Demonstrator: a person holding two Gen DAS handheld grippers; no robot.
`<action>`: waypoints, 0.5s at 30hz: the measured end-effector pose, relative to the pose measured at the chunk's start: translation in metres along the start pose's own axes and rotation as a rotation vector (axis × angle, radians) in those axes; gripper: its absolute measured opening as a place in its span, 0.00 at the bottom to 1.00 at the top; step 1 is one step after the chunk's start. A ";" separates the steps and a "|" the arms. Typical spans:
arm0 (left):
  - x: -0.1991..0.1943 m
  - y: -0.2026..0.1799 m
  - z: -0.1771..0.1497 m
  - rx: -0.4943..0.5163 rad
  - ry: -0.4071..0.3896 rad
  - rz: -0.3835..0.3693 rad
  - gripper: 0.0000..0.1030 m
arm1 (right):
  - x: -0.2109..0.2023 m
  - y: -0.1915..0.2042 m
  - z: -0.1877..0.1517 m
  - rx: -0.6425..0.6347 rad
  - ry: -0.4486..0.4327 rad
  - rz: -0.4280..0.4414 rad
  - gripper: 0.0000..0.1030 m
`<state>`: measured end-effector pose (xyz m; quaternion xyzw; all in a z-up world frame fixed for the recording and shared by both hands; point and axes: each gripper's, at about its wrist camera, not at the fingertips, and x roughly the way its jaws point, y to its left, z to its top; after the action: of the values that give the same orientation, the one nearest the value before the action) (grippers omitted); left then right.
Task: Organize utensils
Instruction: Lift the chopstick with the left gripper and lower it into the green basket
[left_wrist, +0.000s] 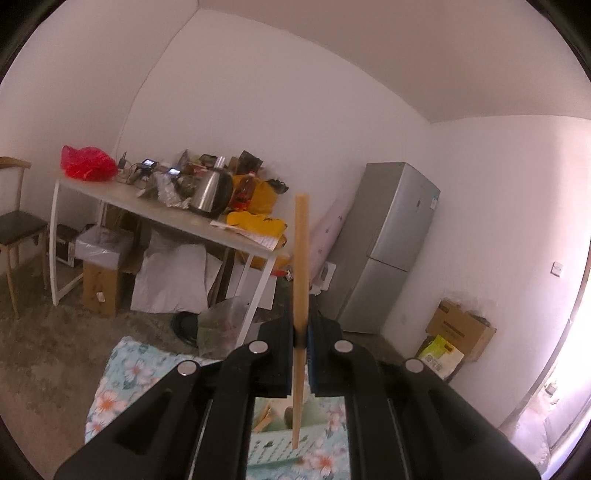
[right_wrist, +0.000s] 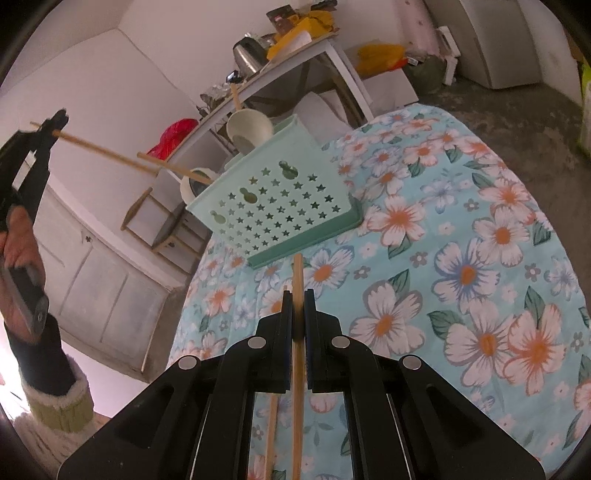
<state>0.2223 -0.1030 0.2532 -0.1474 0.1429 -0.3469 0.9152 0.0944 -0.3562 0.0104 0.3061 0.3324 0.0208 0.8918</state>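
Observation:
My left gripper (left_wrist: 300, 332) is shut on a wooden handle (left_wrist: 301, 258) that stands upright, held high over the floral table. It also shows in the right wrist view (right_wrist: 55, 125), gripping the long handle (right_wrist: 110, 153) of a utensil whose pale head (right_wrist: 195, 181) dips into the mint-green star-holed basket (right_wrist: 284, 199). A pale ladle (right_wrist: 249, 127) stands in the basket. My right gripper (right_wrist: 298, 306) is shut on another wooden handle (right_wrist: 297, 280) just in front of the basket. A second thin wooden stick (right_wrist: 271, 424) lies beneath it on the cloth.
The table wears a blue floral cloth (right_wrist: 461, 258). Beyond it stands a cluttered white table (left_wrist: 166, 214) with a kettle (left_wrist: 212, 192) and a red bag (left_wrist: 86, 164). A grey fridge (left_wrist: 388, 247), cardboard boxes (left_wrist: 460, 328) and a chair (left_wrist: 18, 229) stand around the room.

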 end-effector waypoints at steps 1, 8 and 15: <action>0.008 -0.004 0.000 0.012 -0.006 0.009 0.05 | -0.001 -0.001 0.001 0.004 -0.003 0.001 0.04; 0.055 -0.014 -0.019 0.127 -0.020 0.111 0.05 | -0.002 -0.007 0.002 0.015 -0.005 0.002 0.04; 0.095 -0.006 -0.057 0.181 0.052 0.155 0.05 | -0.005 -0.006 0.001 0.010 -0.006 -0.003 0.04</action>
<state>0.2662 -0.1809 0.1879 -0.0437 0.1455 -0.2904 0.9448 0.0906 -0.3633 0.0104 0.3102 0.3300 0.0170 0.8914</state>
